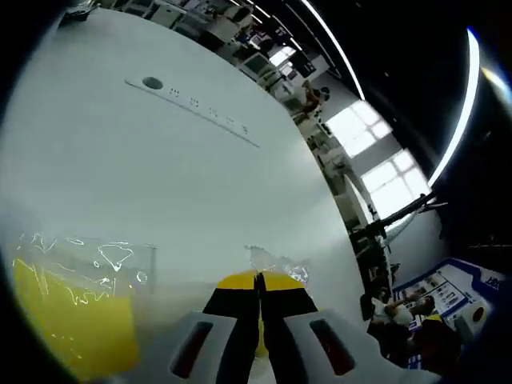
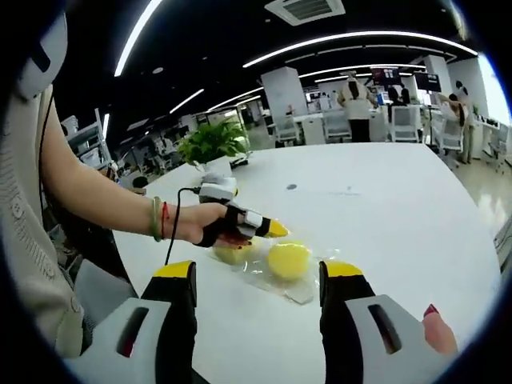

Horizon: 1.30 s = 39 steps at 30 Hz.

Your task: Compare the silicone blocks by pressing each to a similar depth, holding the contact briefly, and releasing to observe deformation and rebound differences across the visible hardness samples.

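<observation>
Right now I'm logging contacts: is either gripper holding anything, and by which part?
Nothing is held. The left gripper, jaws shut, hovers beside the round yellow silicone blocks; the right gripper is open and empty.

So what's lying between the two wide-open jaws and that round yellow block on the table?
In the right gripper view, only bare white table and the edge of crinkled clear plastic wrap under the round yellow silicone block.

White table [image 2: 384, 208], potted plant [image 2: 212, 142], ceiling light strips [image 2: 352, 38], bright windows [image 1: 376, 152].

L view low, close on table [image 1: 184, 184] — R view further back, facing same table.
</observation>
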### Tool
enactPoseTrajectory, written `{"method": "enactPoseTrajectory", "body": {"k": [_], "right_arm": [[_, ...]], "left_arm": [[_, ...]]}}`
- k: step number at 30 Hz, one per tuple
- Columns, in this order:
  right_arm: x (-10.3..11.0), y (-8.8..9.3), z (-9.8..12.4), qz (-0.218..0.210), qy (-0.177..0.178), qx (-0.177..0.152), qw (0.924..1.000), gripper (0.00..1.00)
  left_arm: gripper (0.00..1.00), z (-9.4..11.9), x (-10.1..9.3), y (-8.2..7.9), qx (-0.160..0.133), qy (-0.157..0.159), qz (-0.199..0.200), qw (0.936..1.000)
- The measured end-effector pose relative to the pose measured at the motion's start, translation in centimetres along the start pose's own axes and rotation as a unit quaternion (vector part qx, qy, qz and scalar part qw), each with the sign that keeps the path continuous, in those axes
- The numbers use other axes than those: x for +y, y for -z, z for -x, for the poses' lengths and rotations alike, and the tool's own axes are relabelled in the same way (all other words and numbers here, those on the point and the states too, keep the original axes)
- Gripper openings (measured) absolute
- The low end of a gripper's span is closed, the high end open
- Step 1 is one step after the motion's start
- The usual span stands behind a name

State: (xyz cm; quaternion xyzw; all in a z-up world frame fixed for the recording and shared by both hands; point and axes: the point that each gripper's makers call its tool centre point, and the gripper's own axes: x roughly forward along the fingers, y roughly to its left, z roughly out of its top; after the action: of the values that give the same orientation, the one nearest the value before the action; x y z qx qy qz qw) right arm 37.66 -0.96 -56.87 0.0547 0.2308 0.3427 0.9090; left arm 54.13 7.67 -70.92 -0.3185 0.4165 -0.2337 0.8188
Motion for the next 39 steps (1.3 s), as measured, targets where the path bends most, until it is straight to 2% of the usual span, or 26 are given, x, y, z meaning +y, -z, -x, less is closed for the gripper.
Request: {"method": "enactPoseTrajectory", "body": {"k": [5,9,15,17,22,25,28,31,33,34,35,36,37,39], "right_arm": [[-0.2,0.1,-0.6,-0.002,-0.003,0.002,1.0,0.57],[0.0,0.3,-1.0,-0.002,-0.007,0.006,1.0,0.56],[0.2,0.6,-1.2,0.001,-0.012,0.012,0.9999,0.55],[0.3,0.6,-1.3,0.002,-0.013,0.014,0.9998,0.55],[0.7,0.7,-1.3,0.006,-0.018,0.016,0.9997,0.54],[1.0,0.7,-1.4,0.008,-0.021,0.017,0.9996,0.54],[1.5,0.9,-1.6,0.016,-0.03,0.024,0.9991,0.53],[1.8,0.5,-1.6,0.029,-0.034,0.026,0.9987,0.52],[2.0,0.1,-1.5,0.029,-0.035,0.019,0.9988,0.52],[2.0,0.0,-1.4,0.029,-0.035,0.018,0.9988,0.52],[2.1,0.0,-1.4,0.03,-0.035,0.017,0.9988,0.52],[2.2,0.0,-1.4,0.033,-0.034,0.017,0.9987,0.52],[2.2,0.0,-1.3,0.033,-0.034,0.017,0.9987,0.52],[2.5,0.1,-1.3,0.034,-0.035,0.018,0.9987,0.52]], "left_arm": [[0.0,-0.6,2.1,0.5,0.023,-0.046,-0.002,0.9987],[0.0,-0.7,2.4,0.5,0.021,-0.048,0.007,0.9986],[0.01,-0.7,2.6,0.5,0.026,-0.059,-0.014,0.9978],[0.02,-0.5,2.4,0.5,0.024,-0.059,-0.043,0.997],[0.08,0.3,2.4,0.4,0.036,-0.076,-0.112,0.9902],[0.14,0.7,1.9,0.5,0.043,-0.071,-0.13,0.988],[0.16,1.3,1.8,0.5,0.051,-0.075,-0.168,0.9817],[0.18,1.9,1.7,0.4,0.061,-0.082,-0.215,0.9713],[0.19,2.3,1.6,0.2,0.068,-0.086,-0.251,0.9617],[0.2,2.5,1.7,0.0,0.072,-0.091,-0.283,0.9522],[0.21,2.7,1.7,-0.1,0.076,-0.093,-0.303,0.9455],[0.23,2.9,1.7,-0.1,0.084,-0.095,-0.339,0.932],[0.24,3.1,1.7,-0.1,0.089,-0.098,-0.359,0.9238],[0.24,3.7,1.7,-0.2,0.095,-0.105,-0.411,0.9004]]}}
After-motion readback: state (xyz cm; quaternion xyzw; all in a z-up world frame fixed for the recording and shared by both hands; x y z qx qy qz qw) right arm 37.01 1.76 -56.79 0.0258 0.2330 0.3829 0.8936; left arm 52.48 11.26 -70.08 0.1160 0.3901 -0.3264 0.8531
